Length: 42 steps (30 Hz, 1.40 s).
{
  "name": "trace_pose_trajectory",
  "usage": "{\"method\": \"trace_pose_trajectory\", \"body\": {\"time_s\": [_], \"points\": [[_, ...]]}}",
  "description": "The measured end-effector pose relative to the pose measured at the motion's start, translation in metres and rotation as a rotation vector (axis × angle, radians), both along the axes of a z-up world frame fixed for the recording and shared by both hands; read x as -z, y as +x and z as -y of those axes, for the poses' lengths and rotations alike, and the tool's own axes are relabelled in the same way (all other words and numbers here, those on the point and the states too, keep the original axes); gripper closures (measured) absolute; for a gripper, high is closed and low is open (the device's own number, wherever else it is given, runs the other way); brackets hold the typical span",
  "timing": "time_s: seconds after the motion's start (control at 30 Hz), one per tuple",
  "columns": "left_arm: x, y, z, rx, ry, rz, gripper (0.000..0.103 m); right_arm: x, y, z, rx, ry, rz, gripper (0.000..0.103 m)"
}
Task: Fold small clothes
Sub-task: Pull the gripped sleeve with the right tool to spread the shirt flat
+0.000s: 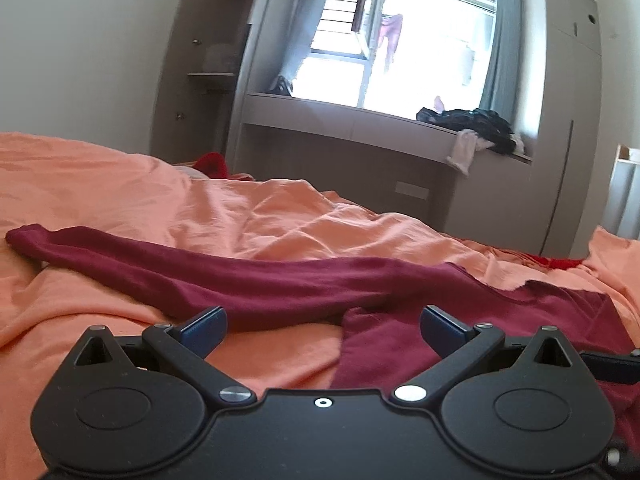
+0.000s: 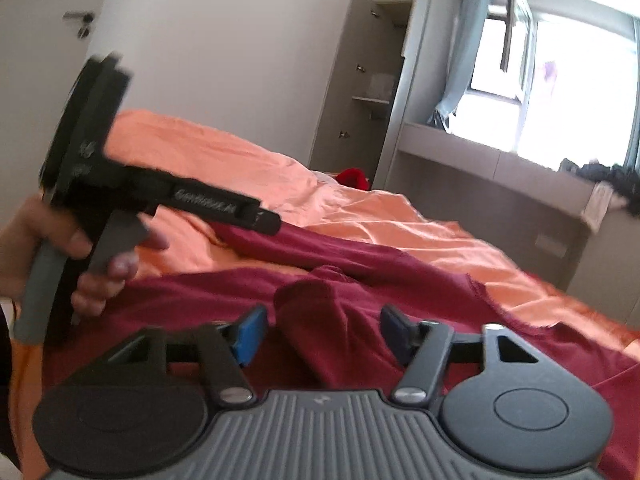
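dark red garment (image 1: 280, 284) lies on the orange bed (image 1: 100, 184), at 12 o'clock of both grippers, left gripper (image 1: 323, 326) and right gripper (image 2: 322, 334); fingers wide, holding nothing.

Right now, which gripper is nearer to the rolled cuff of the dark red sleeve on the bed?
Right. The right gripper has the rolled cuff directly between its open fingers. The left gripper is open too, with the cuff just ahead, toward its right finger.

The garment (image 1: 280, 280) is plain dark maroon, lying on a salmon-orange bedsheet (image 1: 100, 184). Both grippers are black with blue pads (image 1: 204, 330), and the curtains (image 1: 504, 44) are grey-blue.
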<state>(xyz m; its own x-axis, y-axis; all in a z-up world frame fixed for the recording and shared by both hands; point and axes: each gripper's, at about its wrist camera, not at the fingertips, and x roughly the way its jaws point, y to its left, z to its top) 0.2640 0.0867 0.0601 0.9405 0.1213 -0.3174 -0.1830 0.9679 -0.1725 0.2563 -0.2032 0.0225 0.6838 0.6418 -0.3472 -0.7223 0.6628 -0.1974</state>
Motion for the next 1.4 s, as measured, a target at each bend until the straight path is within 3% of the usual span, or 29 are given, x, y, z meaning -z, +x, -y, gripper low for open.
{"method": "trace_pose_trajectory", "body": {"time_s": [0.07, 0.17, 0.3, 0.43, 0.63, 0.73, 0.87, 1.03, 1.13, 1.2, 1.23, 1.4], "points": [[-0.001, 0.002, -0.002, 0.005, -0.008, -0.007, 0.000, 0.002, 0.002, 0.000, 0.004, -0.002, -0.018, 0.099], [0.000, 0.002, -0.002, 0.018, -0.009, -0.012, 0.000, 0.003, -0.013, 0.000, -0.002, -0.029, 0.019, 0.100], [0.001, -0.001, 0.004, 0.050, -0.007, -0.013, 0.000, 0.020, -0.056, -0.007, -0.014, -0.187, 0.132, 0.099], [0.004, -0.004, 0.015, 0.110, -0.012, -0.021, 0.000, 0.042, -0.070, -0.011, -0.027, -0.252, 0.155, 0.097], [0.009, -0.008, 0.033, 0.241, -0.047, -0.004, 0.000, 0.045, -0.072, 0.006, -0.025, -0.178, 0.092, 0.093], [0.013, -0.006, 0.044, 0.273, -0.017, -0.028, 0.000, 0.041, -0.076, 0.014, -0.041, -0.167, 0.083, 0.088], [0.017, -0.004, 0.040, 0.234, -0.046, -0.042, 0.000, 0.029, -0.068, 0.034, -0.013, -0.042, 0.014, 0.061], [0.016, -0.003, 0.021, 0.170, -0.122, -0.051, 0.000, 0.016, -0.049, 0.031, -0.019, 0.070, -0.055, 0.055], [0.015, -0.002, 0.014, 0.154, -0.139, -0.054, 0.000, 0.014, -0.045, 0.014, -0.003, 0.018, -0.043, 0.058], [0.015, -0.002, 0.012, 0.149, -0.143, -0.057, 0.000, 0.017, -0.048, 0.009, -0.026, -0.019, -0.036, 0.091], [0.014, -0.002, 0.012, 0.151, -0.145, -0.058, 0.000, 0.019, -0.052, 0.009, -0.023, -0.043, -0.030, 0.097], [0.013, -0.007, 0.014, 0.181, -0.138, -0.048, 0.000, 0.019, -0.087, 0.014, -0.007, -0.118, 0.086, 0.098]]}}
